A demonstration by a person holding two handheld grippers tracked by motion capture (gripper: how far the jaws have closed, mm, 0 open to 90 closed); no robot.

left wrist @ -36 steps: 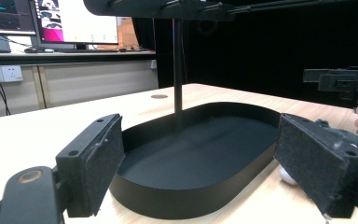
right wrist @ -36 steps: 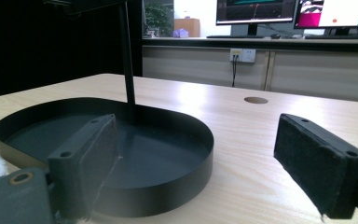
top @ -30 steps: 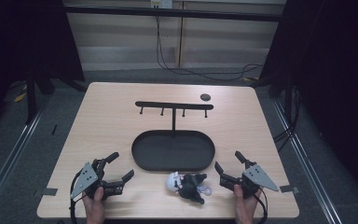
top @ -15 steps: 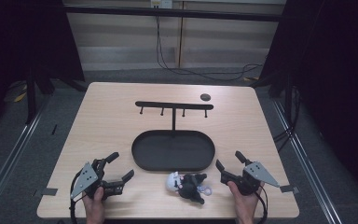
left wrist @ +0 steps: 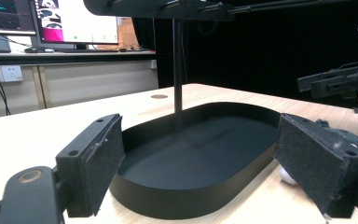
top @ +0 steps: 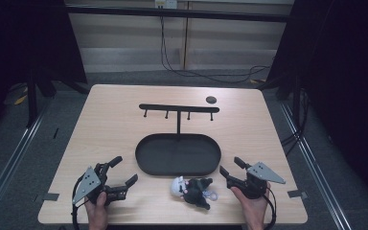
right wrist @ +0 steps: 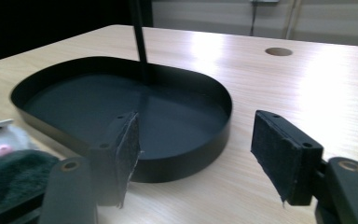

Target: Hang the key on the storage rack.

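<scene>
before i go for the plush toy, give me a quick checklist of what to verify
1. Right tongs open: ok, jaws spread, nothing between them.
2. Left tongs open: ok, jaws apart and empty.
3. Plush toy free to grab: ok, it lies on the table just in front of the black tray, between both tongs.
4. Right tongs aimed at the toy: not ok, the right gripper view looks at the tray, with the toy off to one side.
5. Toy's loop or tag position: cannot tell.

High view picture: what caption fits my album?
Two open grippers, left and right, flank a plush toy before a black tray.
</scene>
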